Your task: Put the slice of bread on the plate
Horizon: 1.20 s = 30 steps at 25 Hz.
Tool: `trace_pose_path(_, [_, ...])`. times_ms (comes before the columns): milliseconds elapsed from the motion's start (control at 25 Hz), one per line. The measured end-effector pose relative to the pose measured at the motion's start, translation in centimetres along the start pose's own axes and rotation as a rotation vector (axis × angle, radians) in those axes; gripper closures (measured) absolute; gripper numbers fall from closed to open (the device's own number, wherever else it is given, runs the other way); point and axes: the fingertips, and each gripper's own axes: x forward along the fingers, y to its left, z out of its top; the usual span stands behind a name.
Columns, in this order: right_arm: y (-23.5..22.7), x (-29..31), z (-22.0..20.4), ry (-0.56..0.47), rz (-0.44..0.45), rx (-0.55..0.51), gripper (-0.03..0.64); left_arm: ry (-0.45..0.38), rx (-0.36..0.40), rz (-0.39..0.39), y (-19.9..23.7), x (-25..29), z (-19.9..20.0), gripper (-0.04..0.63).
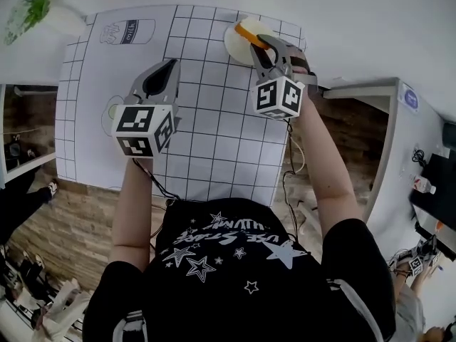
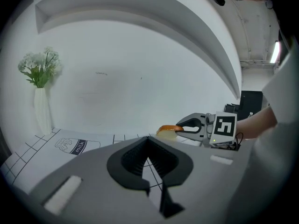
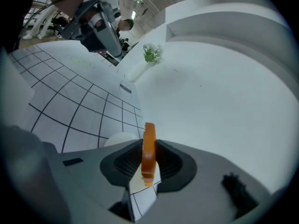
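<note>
right hand-held gripper (image 1: pixel 261 43) — clamped on bread slice (image 1: pixel 249 32) over plate (image 1: pixel 234 47) | left hand-held gripper (image 1: pixel 172 65) — closed, empty | mat (image 1: pixel 214 141): "milk"

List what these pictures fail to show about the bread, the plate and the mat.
- Plate: in the head view it is partly covered by the right gripper and the slice of bread. In the right gripper view it is mostly behind that gripper's body.
- Bread's faces: the right gripper view shows only its edge, and it is tiny in the left gripper view.
- Bread touching plate: no view settles it.
- Green drawing on the mat: the left gripper cuts it off.
</note>
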Motion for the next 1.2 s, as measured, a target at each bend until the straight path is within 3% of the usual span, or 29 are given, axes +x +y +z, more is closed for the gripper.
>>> trace_pose_path(360, [3.6, 0.1, 0.0, -0.002, 0.113, 0.018, 0.525, 0.018, -0.043, 0.001, -0.5, -0.5, -1.3, 0.587])
trace_pose_path(840, [7.2, 0.7, -0.4, 0.047, 0.294, 0.153, 0.497, 0.020, -0.051, 0.008, -1.0, -2.4, -2.0, 0.587])
trace_pose_path(1200, [7.0, -0.3, 0.0, 0.038, 0.292, 0.255, 0.495, -0.009, -0.052, 0.057, 0.1, -4.3, -1.1, 0.586])
